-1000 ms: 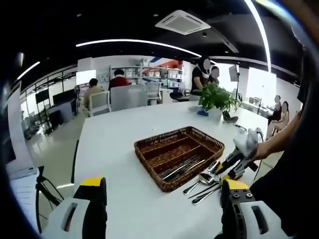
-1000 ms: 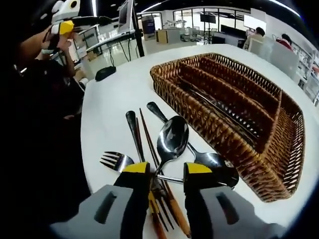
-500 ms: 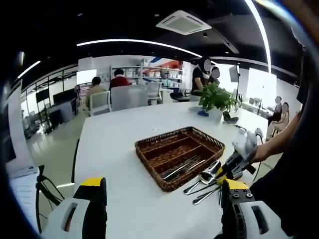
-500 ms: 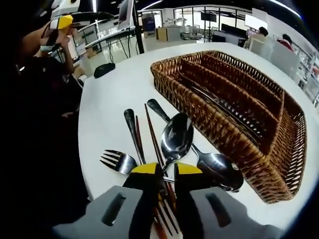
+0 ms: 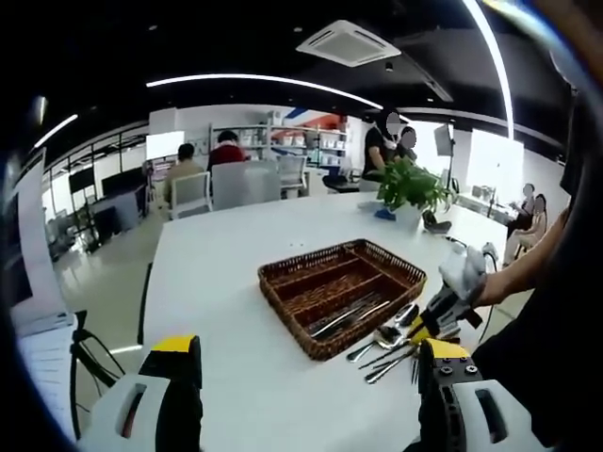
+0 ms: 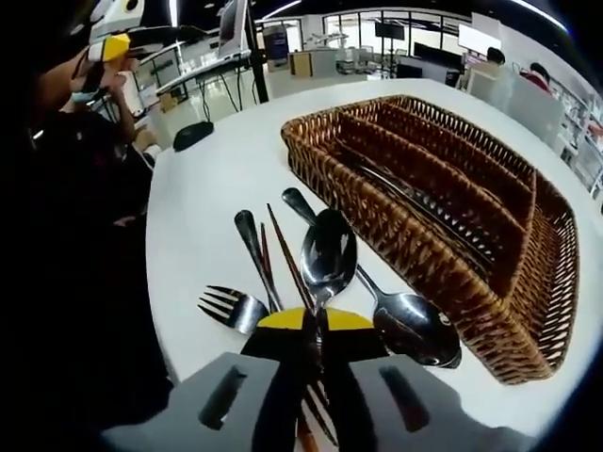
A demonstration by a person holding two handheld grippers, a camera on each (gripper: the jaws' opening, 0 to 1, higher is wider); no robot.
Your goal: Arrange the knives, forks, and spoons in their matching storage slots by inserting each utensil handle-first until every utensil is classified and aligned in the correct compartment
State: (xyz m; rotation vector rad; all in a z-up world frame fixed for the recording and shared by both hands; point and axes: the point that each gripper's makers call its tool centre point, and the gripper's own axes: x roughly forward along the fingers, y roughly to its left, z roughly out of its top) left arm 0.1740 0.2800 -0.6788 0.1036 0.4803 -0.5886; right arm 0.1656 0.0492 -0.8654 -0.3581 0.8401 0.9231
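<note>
White tabletop (image 6: 217, 179) holds a woven wicker tray (image 6: 528, 282); right gripper (image 6: 316, 320) pinches a glossy spoon (image 6: 327, 256), left gripper (image 5: 306, 353) gapes.

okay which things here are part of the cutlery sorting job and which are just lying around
Job: wicker tray, spoon in the right tongs, second spoon, fork, chopsticks.
Lying about: potted plant, black object, chairs.

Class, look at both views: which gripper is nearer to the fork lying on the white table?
Right. The right gripper is shut on a spoon just beside the fork; the left gripper hangs open, well back from it.
</note>
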